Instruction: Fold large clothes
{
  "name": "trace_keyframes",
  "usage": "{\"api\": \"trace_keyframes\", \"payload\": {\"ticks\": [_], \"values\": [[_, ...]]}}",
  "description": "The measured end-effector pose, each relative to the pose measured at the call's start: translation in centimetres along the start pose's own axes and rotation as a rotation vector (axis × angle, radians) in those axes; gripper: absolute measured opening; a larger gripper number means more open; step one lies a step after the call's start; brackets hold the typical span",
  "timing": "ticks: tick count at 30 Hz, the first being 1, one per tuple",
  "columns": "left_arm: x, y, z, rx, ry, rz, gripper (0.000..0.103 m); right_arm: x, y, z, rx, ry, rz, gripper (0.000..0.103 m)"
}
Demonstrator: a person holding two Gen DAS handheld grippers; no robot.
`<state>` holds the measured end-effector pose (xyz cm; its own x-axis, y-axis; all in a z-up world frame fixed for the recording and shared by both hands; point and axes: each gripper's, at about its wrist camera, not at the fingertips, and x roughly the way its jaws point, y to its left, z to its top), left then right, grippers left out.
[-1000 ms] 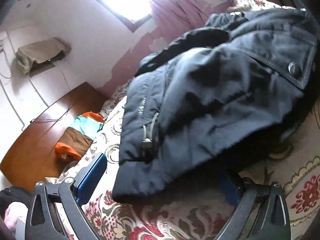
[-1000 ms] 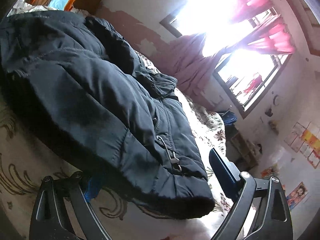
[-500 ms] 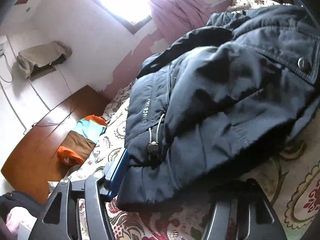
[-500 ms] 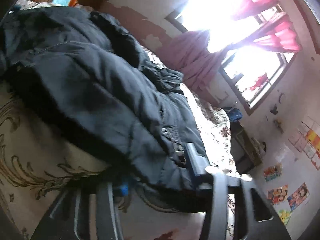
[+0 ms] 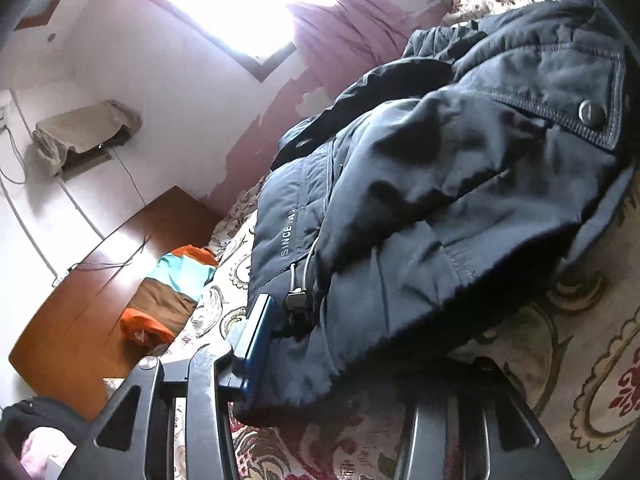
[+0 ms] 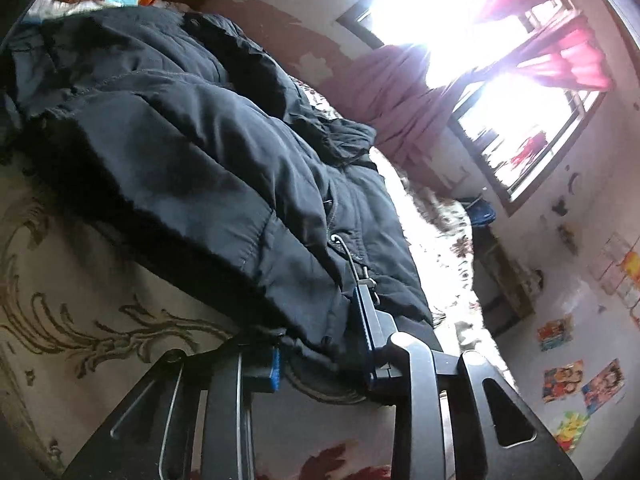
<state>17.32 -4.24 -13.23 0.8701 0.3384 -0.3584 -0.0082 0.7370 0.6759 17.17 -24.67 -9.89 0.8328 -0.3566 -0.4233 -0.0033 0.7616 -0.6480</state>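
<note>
Both sets of jaws are closing on the bottom hem of the dark jacket (image 5: 420, 208). The left gripper (image 5: 332, 364) is down to a narrow gap, its blue pad flat against the hem right by the toggle (image 5: 295, 300), with a thick wad of fabric bunched between the fingers. The other finger is buried under the cloth, so I can't see its pad. The right gripper (image 6: 320, 352) is even tighter: blue pads on both sides of the hem edge, padding squeezed between them, and its own cord lock (image 6: 366, 278) dangling just above the upper pad.

From there the jacket spreads out in a lumpy heap on the patterned bedspread (image 5: 560, 380), a mix of cream swirls and red flowers. There's a snap button (image 5: 591, 112) on a stitched flap further up, and "SINCE" printed along the side panel.

Beyond it an orange, teal and brown folded garment (image 5: 168, 300) sits at the bed's edge by a wooden headboard (image 5: 80, 300). Pink curtains (image 6: 400, 100) hang beside a blown-out bright window (image 6: 520, 128), and cartoon posters (image 6: 580, 384) are stuck on the wall.
</note>
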Motion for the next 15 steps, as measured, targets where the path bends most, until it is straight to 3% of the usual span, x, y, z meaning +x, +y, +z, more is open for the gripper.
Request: {"api": "trace_keyframes", "payload": {"ticks": [6, 15], "values": [[-1.0, 1.0, 0.4, -0.052, -0.038, -0.038, 0.021, -1.0, -1.7, -0.3, 0.116, -0.015, 0.092, 0.011], [-3.2, 4.6, 0.8, -0.235, -0.091, -0.093, 0.016, -4.2, -4.0, -0.9, 0.226, -0.128, 0.108, 0.007]]}}
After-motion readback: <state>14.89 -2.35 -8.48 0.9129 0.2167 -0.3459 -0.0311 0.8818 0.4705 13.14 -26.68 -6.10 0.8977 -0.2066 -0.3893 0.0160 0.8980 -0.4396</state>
